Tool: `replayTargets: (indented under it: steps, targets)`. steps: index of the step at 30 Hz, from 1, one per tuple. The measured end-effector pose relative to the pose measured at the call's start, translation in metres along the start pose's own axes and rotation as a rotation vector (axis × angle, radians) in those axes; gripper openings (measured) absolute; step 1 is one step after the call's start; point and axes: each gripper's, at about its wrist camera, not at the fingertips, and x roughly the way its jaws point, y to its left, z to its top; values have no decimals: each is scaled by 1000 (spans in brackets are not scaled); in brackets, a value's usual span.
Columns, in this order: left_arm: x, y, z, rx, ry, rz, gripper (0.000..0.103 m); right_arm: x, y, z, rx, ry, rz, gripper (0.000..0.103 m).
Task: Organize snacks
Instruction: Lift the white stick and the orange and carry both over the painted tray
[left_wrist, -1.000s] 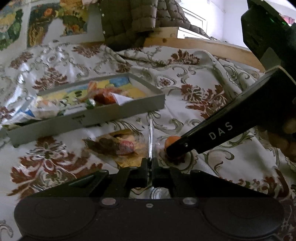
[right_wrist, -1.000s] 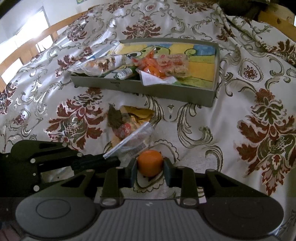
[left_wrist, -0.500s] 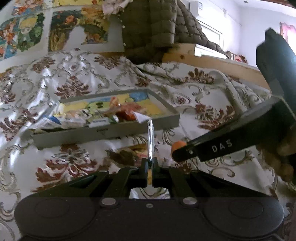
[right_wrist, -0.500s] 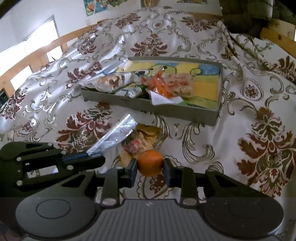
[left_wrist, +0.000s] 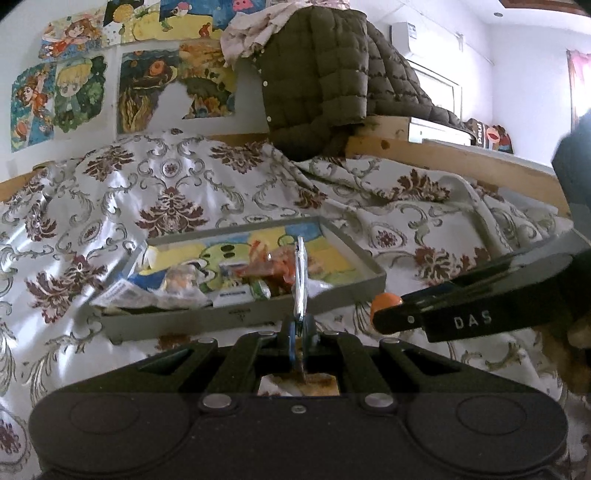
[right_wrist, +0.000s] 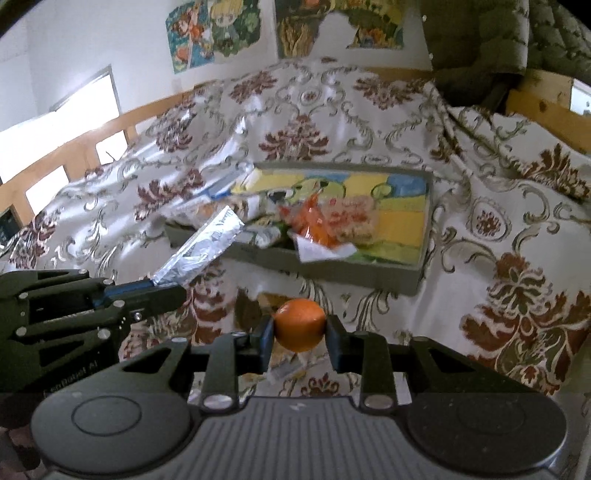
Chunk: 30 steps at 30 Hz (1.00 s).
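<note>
Broadly, a bed (right_wrist: 517, 206) under a floral bedspread filled both views and carried everything else; a quilted dark jacket (left_wrist: 332, 74) hung over the wooden frame behind it, below cartoon posters (left_wrist: 74, 96) on the wall. On the bedspread lay a shallow grey tray (right_wrist: 413, 280) with a cartoon-printed floor, its long axis running across the right wrist view, already holding several wrapped snacks, among them an orange packet (right_wrist: 314, 225). The tray lay ahead of both tools and beyond their tips, with a strip of bedspread between. The left tongs (right_wrist: 173, 286) were clenched on the tail of a flat silver packet (right_wrist: 207, 247), which stuck out forward from the pads with its free end over the tray's near left corner; in the left wrist view the same packet appeared edge-on and upright. The right tongs (right_wrist: 300, 334) were grasping a small round orange fruit (right_wrist: 300, 328) between both pads, raised clear of the bedspread, with the tray's near wall directly ahead. A clear bag of loose snacks (right_wrist: 258, 306) remained on the bedspread under the fruit. By this reading both items were in carriage toward the tray, the left load being the nearer to it; the coming move appeared to be a short forward reach over the near wall before release.
</note>
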Motion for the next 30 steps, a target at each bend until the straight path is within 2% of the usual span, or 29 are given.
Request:
replayTargets:
  steps: [11,18,30]
  targets:
    - [34,5,38,29,-49,16,3,-4,-11,10,46,-121,-82,33]
    - [67,8,51,24,-35,4,3,5,-24,25,100,-188,-114,33]
    - [104,9,52,9,12,-10,3,37,-39,41,139,-190,-118,33]
